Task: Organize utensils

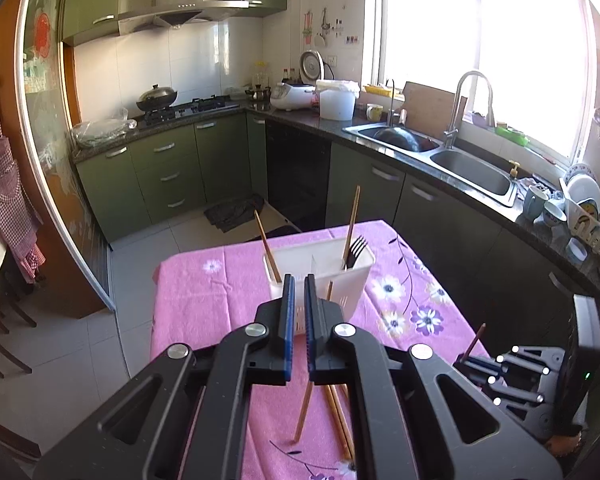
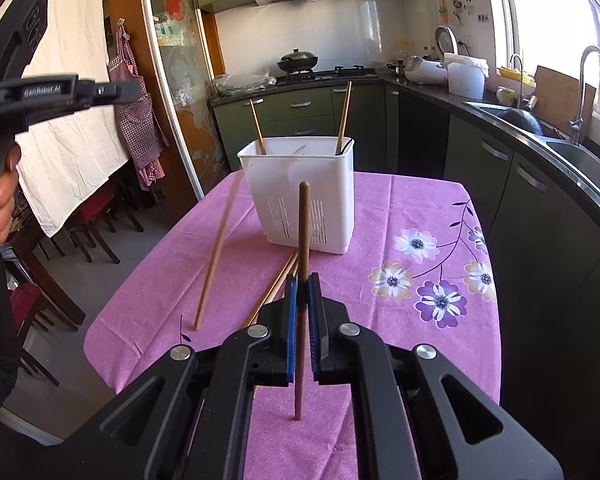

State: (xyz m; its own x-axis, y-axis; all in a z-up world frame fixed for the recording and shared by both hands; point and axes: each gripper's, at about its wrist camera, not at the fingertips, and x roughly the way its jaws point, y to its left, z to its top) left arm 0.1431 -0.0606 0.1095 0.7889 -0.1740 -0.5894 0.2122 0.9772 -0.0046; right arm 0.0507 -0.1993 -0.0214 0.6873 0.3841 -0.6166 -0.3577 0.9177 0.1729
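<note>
Both tongs closed.
Your right gripper [image 2: 303,280] clamps an upright chopstick [image 2: 303,232]; your left gripper [image 1: 299,280] pinches nothing, above the tabletop [image 1: 204,300].

A home kitchen: green cabinets [image 1: 160,168] line an L-shaped dark counter [image 1: 300,118], with a wok [image 1: 157,96] on the gas stove [image 1: 188,108] beneath a steel range hood [image 1: 180,4], a double sink [image 1: 436,152] and tap [image 1: 466,100] under a bright window [image 1: 484,40], and an apron [image 2: 134,108] hanging by the door.

Each black gripper [image 1: 298,280] has blue pads [image 2: 291,312], silver pivot screws [image 2: 258,331] and white "GenRobot.AI" lettering [image 2: 42,91].
</note>
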